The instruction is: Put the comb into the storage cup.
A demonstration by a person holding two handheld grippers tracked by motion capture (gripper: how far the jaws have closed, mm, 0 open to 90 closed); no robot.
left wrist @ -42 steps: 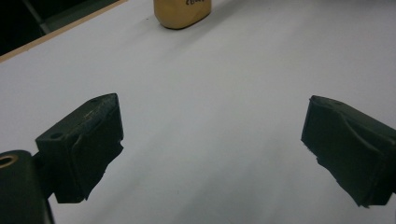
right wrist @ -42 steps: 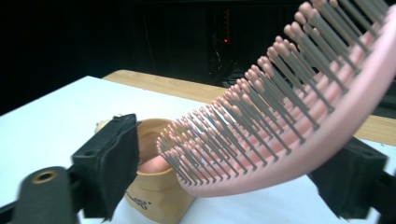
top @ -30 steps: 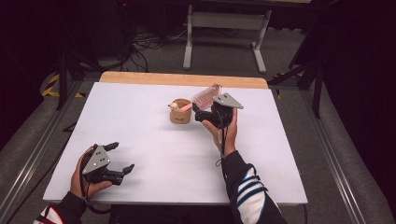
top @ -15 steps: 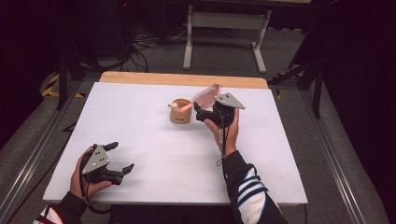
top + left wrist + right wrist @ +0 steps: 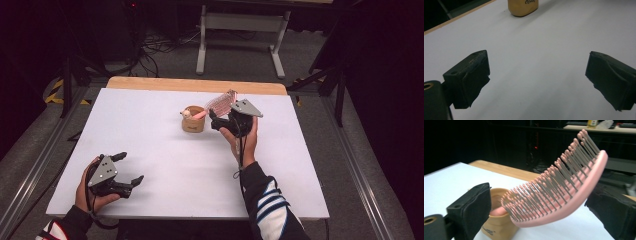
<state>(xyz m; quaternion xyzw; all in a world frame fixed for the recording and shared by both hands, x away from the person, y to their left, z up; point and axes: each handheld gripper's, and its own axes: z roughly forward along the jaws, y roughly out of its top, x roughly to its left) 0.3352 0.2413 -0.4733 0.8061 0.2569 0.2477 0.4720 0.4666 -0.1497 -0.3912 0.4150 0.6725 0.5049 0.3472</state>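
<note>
Dark floor, cables and a metal stand surround a white table [image 5: 150, 130] with a wooden strip along its far edge. Just above the middle of the high view stands a small wooden cup [image 5: 193, 120], and a pink hairbrush [image 5: 220, 102] leans out of it, handle down inside, bristled head rising toward the upper right. My right gripper [image 5: 216, 121] sits just right of the cup, its jaws spread wide on either side of the brush — I judge it not clamped, since in the right gripper view the brush head [image 5: 559, 192] crosses between the pads with gaps showing. The brush's long axis runs from lower left to upper right there. My left gripper [image 5: 129, 170] rests at the lower left of the high view, jaws wide apart and empty, well apart from the cup; the right hand is far nearer. The handle's end is hidden inside the cup, so I cannot tell how deep it sits.
</note>
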